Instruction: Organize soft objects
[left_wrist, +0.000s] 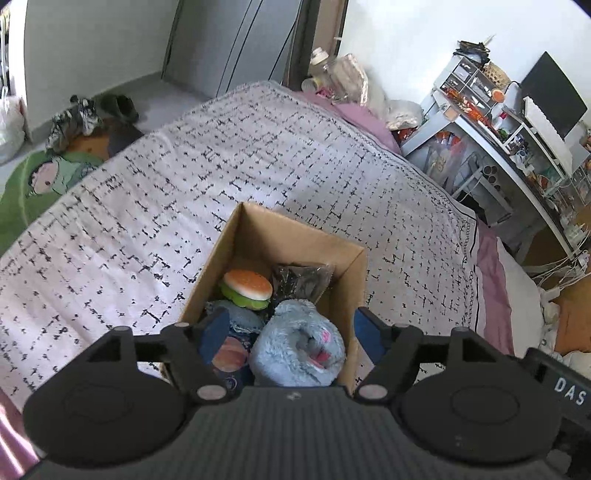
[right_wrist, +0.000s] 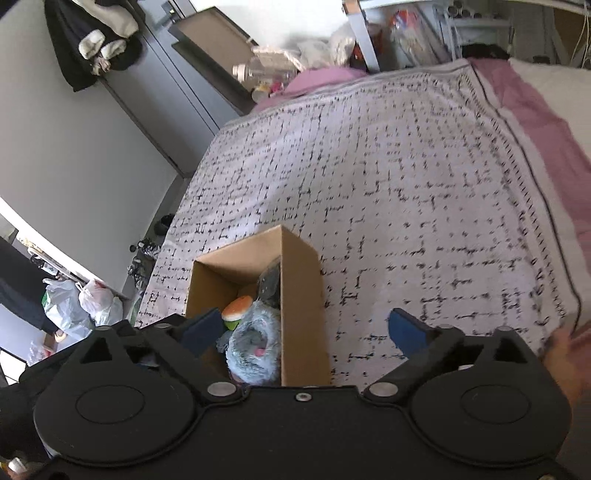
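An open cardboard box (left_wrist: 295, 236) stands on the bed. Inside lie a fluffy blue plush (left_wrist: 299, 343), a toy burger (left_wrist: 245, 288), a dark wrapped item (left_wrist: 301, 280) and a blue cloth piece (left_wrist: 236, 317). My left gripper (left_wrist: 290, 328) is open above the box's near end, its fingers either side of the plush and not touching it. The right wrist view shows the same box (right_wrist: 299, 280) with the plush (right_wrist: 253, 347) and burger (right_wrist: 236, 308). My right gripper (right_wrist: 303, 328) is open and empty, straddling the box's right wall.
The bed (left_wrist: 258, 155) has a white cover with black dashes and a pink sheet at its edge (right_wrist: 535, 110). A cluttered desk with a monitor (left_wrist: 535, 122) stands to the right. Clothes and a green rug (left_wrist: 44, 173) lie on the floor. Plastic bags (right_wrist: 81, 302) sit by the wall.
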